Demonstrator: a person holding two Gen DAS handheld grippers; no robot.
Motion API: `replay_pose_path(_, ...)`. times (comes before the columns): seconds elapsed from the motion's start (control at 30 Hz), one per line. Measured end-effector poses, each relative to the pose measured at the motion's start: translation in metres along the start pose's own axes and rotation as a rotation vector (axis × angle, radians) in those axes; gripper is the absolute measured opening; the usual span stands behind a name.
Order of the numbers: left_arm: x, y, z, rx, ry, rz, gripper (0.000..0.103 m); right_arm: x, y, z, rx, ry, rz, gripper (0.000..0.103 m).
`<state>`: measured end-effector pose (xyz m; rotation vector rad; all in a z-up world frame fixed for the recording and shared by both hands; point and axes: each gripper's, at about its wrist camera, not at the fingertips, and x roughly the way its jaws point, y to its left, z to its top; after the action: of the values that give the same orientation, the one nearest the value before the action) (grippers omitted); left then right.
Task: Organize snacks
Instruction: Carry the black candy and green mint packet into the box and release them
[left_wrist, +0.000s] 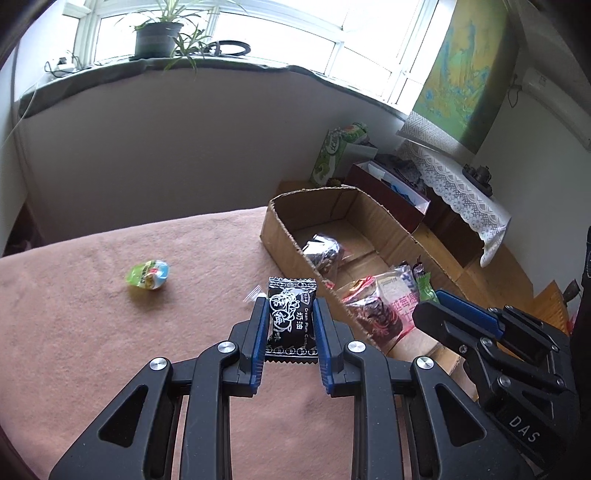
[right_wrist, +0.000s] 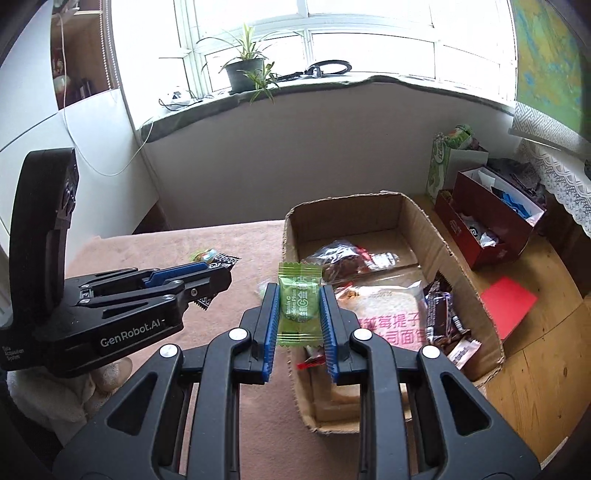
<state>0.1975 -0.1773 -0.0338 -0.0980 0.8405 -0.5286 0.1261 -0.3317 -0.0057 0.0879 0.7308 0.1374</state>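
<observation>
Each fisheye camera sits just behind its own gripper's fingers, angled down across the pink blanket (left_wrist: 110, 350) toward the window (right_wrist: 369, 48). The left view looks from the left of the cardboard box (left_wrist: 280, 236), the right view from nearer it. Both share box, blanket and windowsill.

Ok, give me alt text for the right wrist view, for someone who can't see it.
The right gripper grips a green candy packet by an open cardboard box that holds snack packets. Left of it, the left gripper holds a black candy packet over the pink tablecloth.
</observation>
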Motion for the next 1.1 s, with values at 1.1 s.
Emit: replay_pose_path(1.1, 0.095, -0.047, 0.049, 0.090, 0.092, 0.005, 0.023, 0.092, -0.107, 0.053, 0.095, 0.102, -0.014, 0.023)
